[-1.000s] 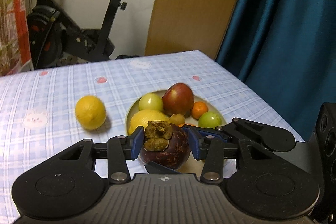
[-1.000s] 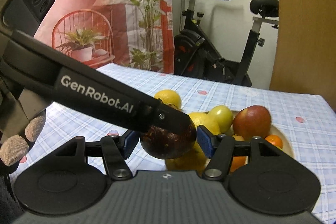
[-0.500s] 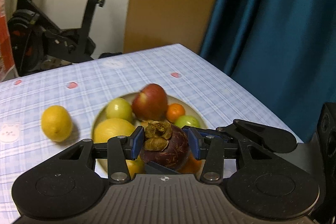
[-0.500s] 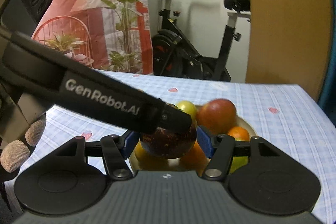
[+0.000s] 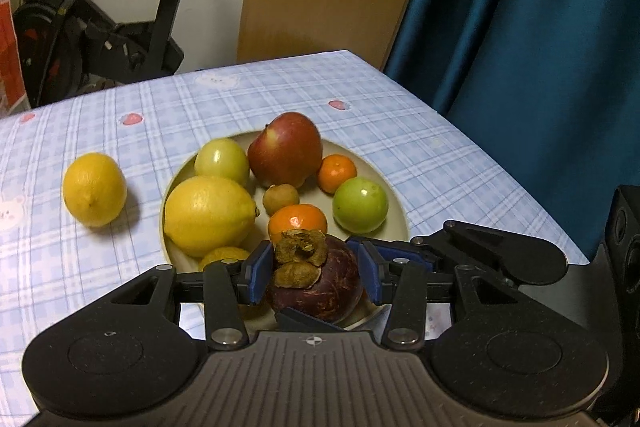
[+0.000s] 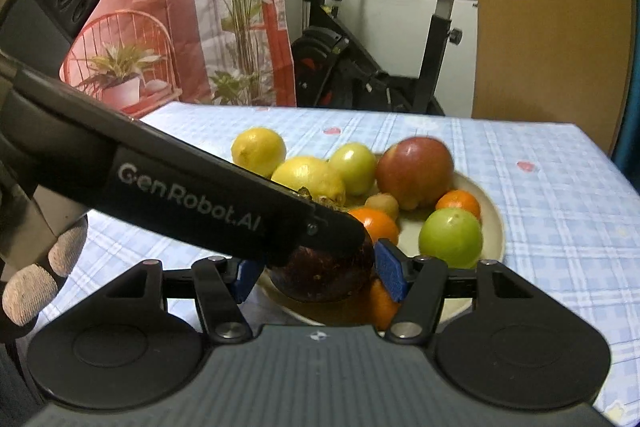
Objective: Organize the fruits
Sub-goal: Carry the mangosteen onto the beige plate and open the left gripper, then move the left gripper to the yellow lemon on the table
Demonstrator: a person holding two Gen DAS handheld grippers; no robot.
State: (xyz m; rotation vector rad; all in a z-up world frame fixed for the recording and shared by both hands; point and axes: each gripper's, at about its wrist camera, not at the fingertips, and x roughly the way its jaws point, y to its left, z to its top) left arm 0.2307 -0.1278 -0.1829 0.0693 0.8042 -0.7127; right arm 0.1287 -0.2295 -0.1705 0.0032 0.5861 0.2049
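Observation:
A dark purple mangosteen (image 5: pixel 316 291) with a dried brown cap hangs just above the near rim of a beige plate (image 5: pixel 394 201). My left gripper (image 5: pixel 312 275) has its blue pads against the fruit's sides, and its jaws are starting to open. My right gripper (image 6: pixel 316 271) is shut on the same mangosteen (image 6: pixel 328 275) from another side. The left gripper's black arm (image 6: pixel 192 195) crosses over it. The plate holds a red apple (image 5: pixel 286 151), a lemon (image 5: pixel 208 213), two green fruits, two oranges and a small brown fruit. Another lemon (image 5: pixel 94 189) lies on the cloth left of the plate.
The checked blue tablecloth (image 5: pixel 420 131) ends close to the plate's right side, with a teal curtain (image 5: pixel 540 67) beyond. An exercise bike (image 5: pixel 120 27) stands behind the table. A person's gloved fingertips (image 6: pixel 32 287) show at the left of the right wrist view.
Both grippers have carried the mangosteen forward and down, so it now sits over the plate's near rim. The plate and its fruit look closer and larger.

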